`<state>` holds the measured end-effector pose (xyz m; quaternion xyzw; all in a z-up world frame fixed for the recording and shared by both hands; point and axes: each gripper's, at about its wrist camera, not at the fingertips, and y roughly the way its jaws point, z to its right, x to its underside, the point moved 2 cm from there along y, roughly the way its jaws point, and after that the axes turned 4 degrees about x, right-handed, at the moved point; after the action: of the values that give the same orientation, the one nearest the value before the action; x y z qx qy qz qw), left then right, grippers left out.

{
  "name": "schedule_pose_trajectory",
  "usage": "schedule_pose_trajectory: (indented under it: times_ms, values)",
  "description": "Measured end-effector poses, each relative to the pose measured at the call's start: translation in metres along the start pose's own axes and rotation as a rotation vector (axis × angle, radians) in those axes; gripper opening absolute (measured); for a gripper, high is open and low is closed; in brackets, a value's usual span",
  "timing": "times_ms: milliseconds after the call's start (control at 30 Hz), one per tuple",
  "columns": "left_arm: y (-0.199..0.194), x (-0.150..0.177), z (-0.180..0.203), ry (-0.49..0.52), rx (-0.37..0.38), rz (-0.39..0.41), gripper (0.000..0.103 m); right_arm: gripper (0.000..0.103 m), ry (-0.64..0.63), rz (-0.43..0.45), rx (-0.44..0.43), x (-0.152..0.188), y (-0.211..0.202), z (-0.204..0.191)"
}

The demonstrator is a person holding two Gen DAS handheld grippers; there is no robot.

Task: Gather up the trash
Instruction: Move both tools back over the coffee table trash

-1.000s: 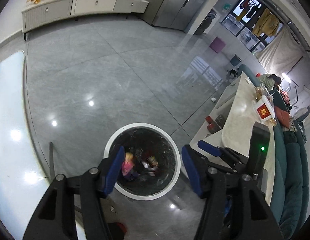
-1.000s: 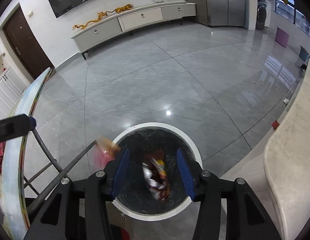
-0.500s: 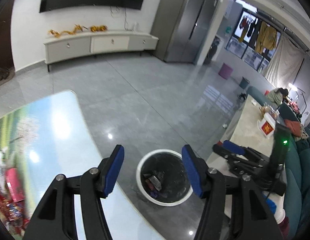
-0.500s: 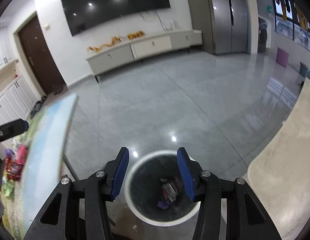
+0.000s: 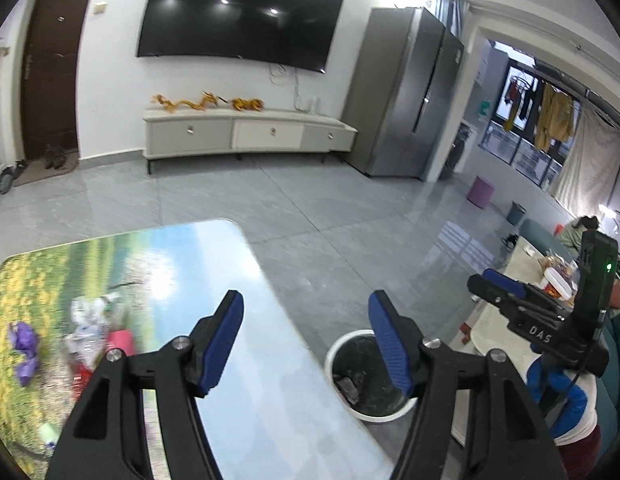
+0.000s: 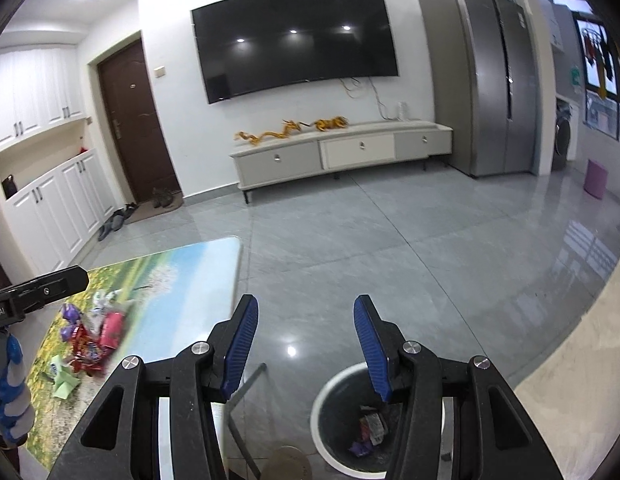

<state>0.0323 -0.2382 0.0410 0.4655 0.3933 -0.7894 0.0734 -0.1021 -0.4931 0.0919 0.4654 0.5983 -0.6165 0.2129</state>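
claws (image 5: 306, 320) above table (image 5: 270, 392), bin (image 5: 337, 350) beside

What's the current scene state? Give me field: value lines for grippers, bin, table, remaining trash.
left gripper: open, nothing held
right gripper: open, nothing held
trash bin: on the floor beside the table, white rim, a few wrappers inside
table: landscape-print top
remaining trash: pile of wrappers on the table, red, purple, green and clear pieces
trash location: table's left part, away from the bin
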Motion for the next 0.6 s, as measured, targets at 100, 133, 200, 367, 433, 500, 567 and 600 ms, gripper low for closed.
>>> schedule_pose_trajectory:
  times_ms: [100, 133, 200, 367, 433, 500, 567, 600]
  values:
    - [-0.018, 0.003, -0.017, -0.013, -0.03, 0.024, 0.064, 0.048, -0.021, 0.007, -0.021, -0.004, 0.0, -0.015]
    - [-0.024, 0.005, -0.023, -0.02, -0.041, 0.032, 0.064, 0.048, -0.025, 0.008, -0.026, -0.005, 0.0, -0.019]
    - [-0.039, 0.01, -0.042, -0.038, -0.067, 0.048, 0.064, 0.048, -0.037, 0.013, -0.045, -0.007, 0.0, -0.031]
    - [-0.069, 0.028, -0.082, -0.074, -0.138, 0.068, 0.064, 0.048, -0.06, 0.007, -0.102, -0.01, 0.003, -0.061]
    - [-0.081, 0.04, -0.1, -0.091, -0.17, 0.067, 0.064, 0.048, -0.07, 0.001, -0.121, -0.008, 0.003, -0.073]
    - [-0.093, 0.053, -0.119, -0.113, -0.206, 0.06, 0.064, 0.048, -0.083, -0.011, -0.147, -0.005, 0.007, -0.086]
    - [-0.101, 0.063, -0.134, -0.13, -0.236, 0.055, 0.065, 0.048, -0.096, -0.027, -0.174, -0.003, 0.012, -0.1]
    - [-0.105, 0.07, -0.143, -0.14, -0.256, 0.052, 0.065, 0.048, -0.101, -0.033, -0.182, -0.002, 0.014, -0.105]
